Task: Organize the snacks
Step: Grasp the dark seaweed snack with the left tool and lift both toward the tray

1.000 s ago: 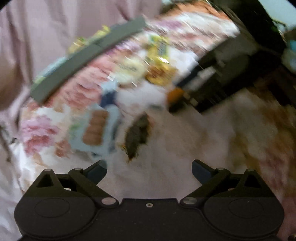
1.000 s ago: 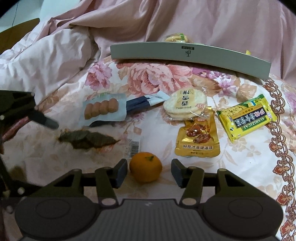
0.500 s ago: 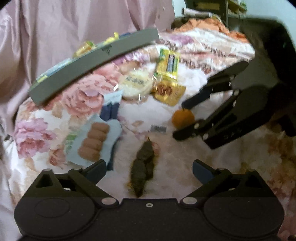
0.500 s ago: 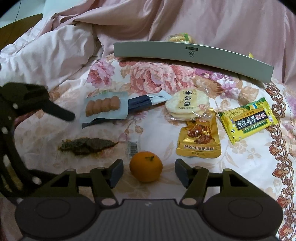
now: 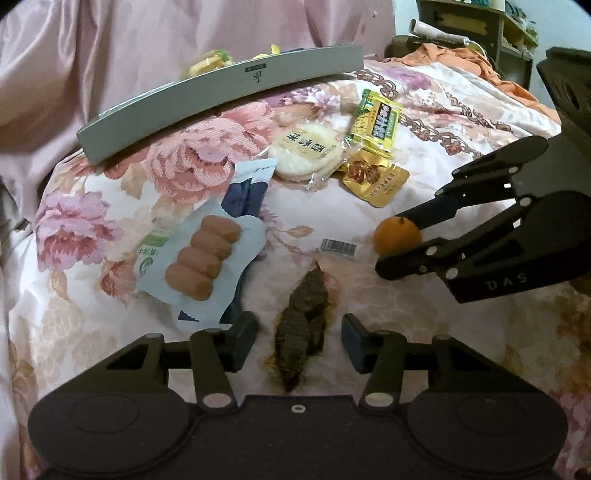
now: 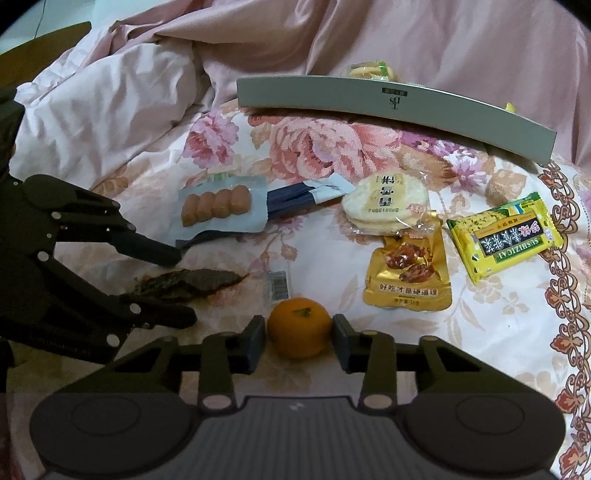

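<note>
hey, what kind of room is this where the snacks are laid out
Probably a bedroom: the snacks lie on a floral quilt, with rumpled pink bedding heaped behind and shelving at the far edge.

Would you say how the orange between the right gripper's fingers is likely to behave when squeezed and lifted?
The orange looks round and smooth, so it may roll on the soft floral bedspread if nudged. It seems firm enough for the open right gripper to pinch.
</note>
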